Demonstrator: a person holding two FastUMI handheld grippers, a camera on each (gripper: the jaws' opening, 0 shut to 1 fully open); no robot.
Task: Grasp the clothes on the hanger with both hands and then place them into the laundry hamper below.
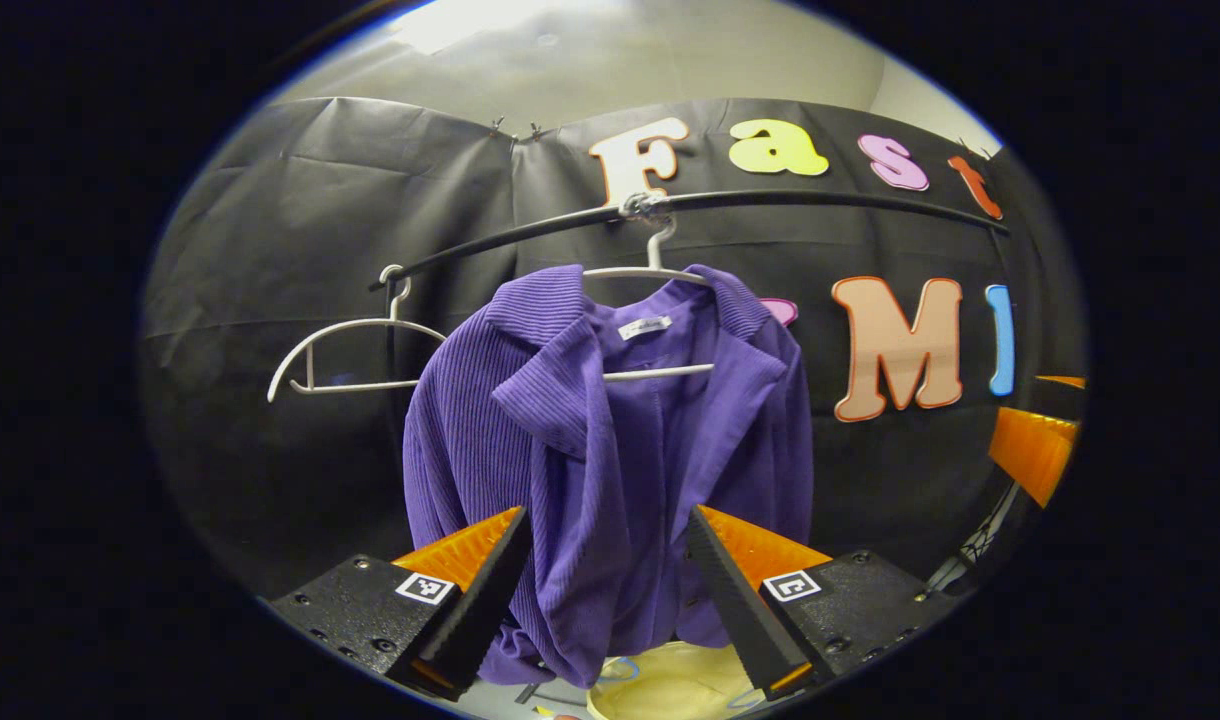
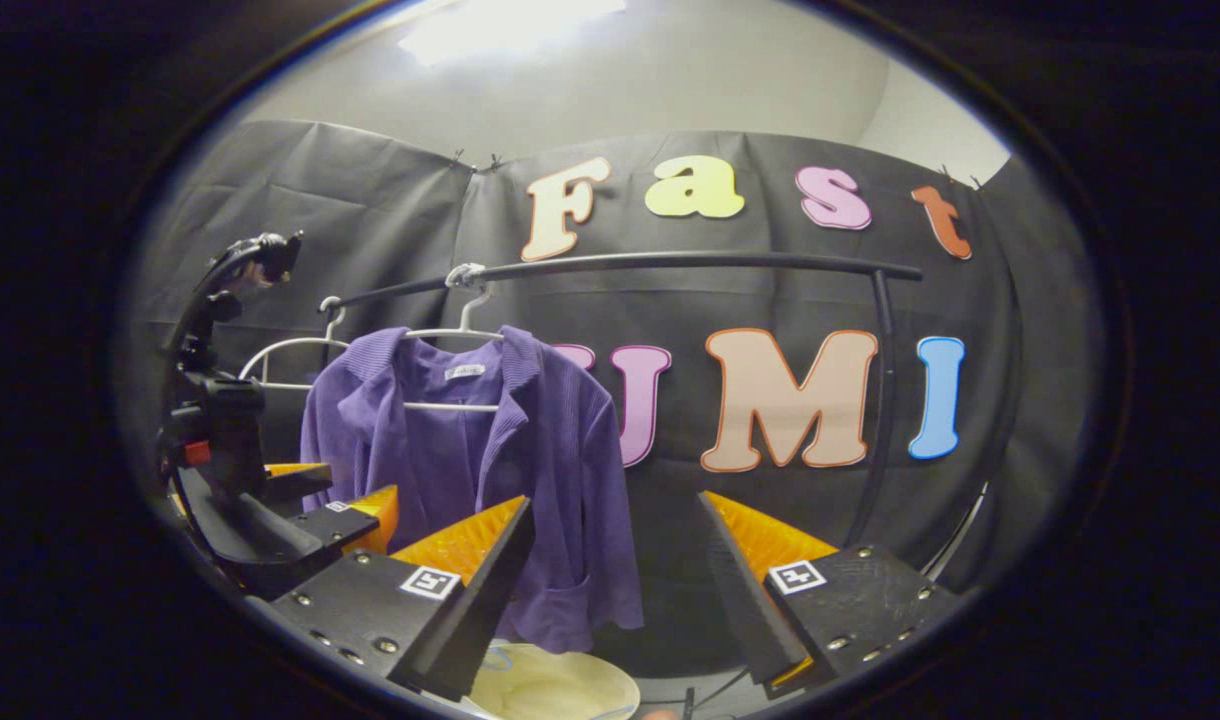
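Purple corduroy, the jacket (image 1: 610,470) hangs on a white hanger (image 1: 660,270) from the black rail (image 1: 770,200), straight ahead of the left gripper (image 1: 605,590) and beyond its fingertips. That gripper's fingers are spread wide with nothing between them, and the cloth shows through the gap. In the right gripper view the jacket (image 2: 470,460) sits ahead and off to the left-finger side of the right gripper (image 2: 615,590), whose fingers are likewise spread and empty. The left gripper (image 2: 300,500) appears there too, further left, near the jacket's sleeve. A pale hamper (image 1: 670,685) lies below the hem, between the left fingers' bases.

Judging from this, the risks are these: the right gripper may close on air unless it shifts towards the cloth. Pulling downward could drag the hanger off the rail, or snag the collar. A spare hanger (image 1: 350,355) beside it might get knocked.
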